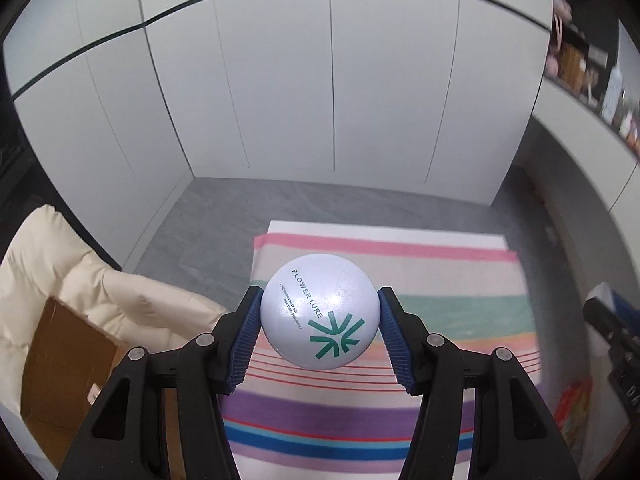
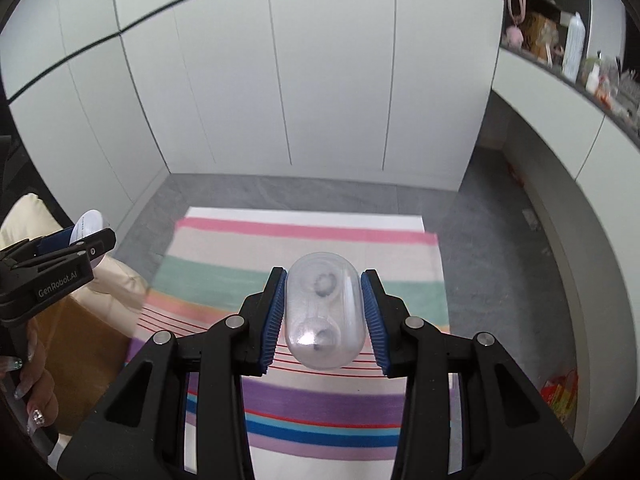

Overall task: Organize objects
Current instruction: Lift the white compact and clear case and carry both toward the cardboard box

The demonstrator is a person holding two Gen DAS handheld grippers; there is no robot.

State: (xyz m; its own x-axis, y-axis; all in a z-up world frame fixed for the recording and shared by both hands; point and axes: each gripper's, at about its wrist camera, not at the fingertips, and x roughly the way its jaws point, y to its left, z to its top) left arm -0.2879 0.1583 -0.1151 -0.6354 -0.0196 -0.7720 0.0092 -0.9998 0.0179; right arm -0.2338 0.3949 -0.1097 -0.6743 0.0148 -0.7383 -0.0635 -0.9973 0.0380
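Note:
My left gripper is shut on a round white compact printed "FLOWER LURE" with a green star logo, held in the air above a striped cloth. My right gripper is shut on a clear oblong plastic case with two round wells, also held above the striped cloth. In the right wrist view the left gripper shows at the left edge with the white compact between its fingers. The right gripper's body shows at the right edge of the left wrist view.
The striped cloth lies on a grey floor before white cabinet doors. A cream cushion and a brown cardboard box sit at the left. A shelf with bottles and toys runs along the right. Colourful packets lie at the lower right.

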